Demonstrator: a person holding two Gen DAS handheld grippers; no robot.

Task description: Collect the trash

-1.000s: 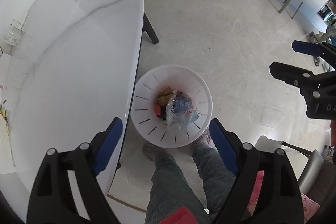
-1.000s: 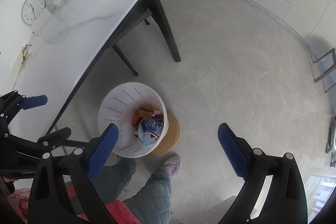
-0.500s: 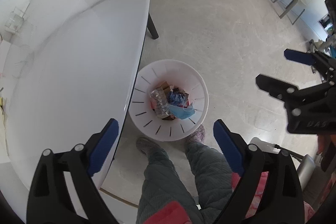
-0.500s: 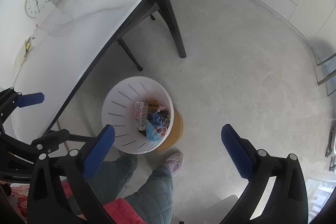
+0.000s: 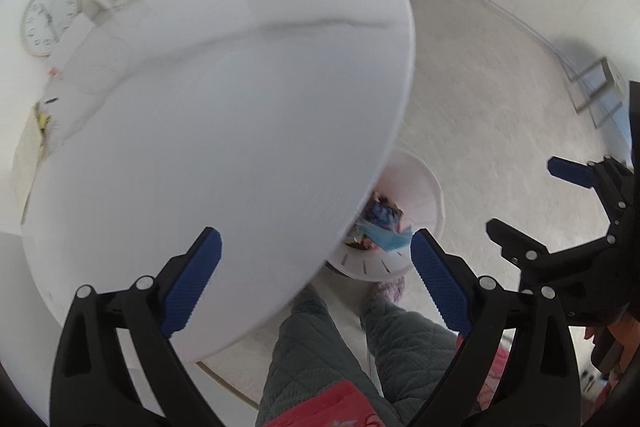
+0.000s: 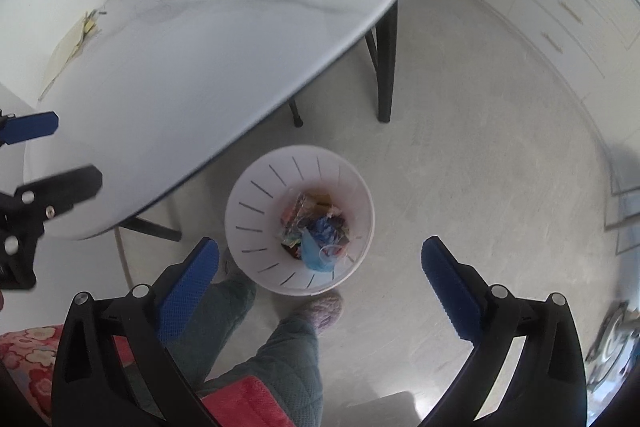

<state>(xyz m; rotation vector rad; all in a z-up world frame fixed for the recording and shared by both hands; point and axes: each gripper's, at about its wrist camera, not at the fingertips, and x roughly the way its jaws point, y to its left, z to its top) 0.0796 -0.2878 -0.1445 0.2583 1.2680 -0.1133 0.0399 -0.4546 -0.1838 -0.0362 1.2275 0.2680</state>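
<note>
Both views have swung: the table point(image 5: 224, 131) now hides half the bin point(image 5: 420, 195); left gripper point(image 5: 316, 283) opening, right gripper point(image 6: 320, 287) spread, both empty.

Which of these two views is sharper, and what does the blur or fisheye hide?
Left wrist: motion-smeared; table fills the frame and hides half of the bin; clock soft. Right wrist: sharper, mild edge blur; bin whole, trash readable; fisheye bends the cabinets.
</note>
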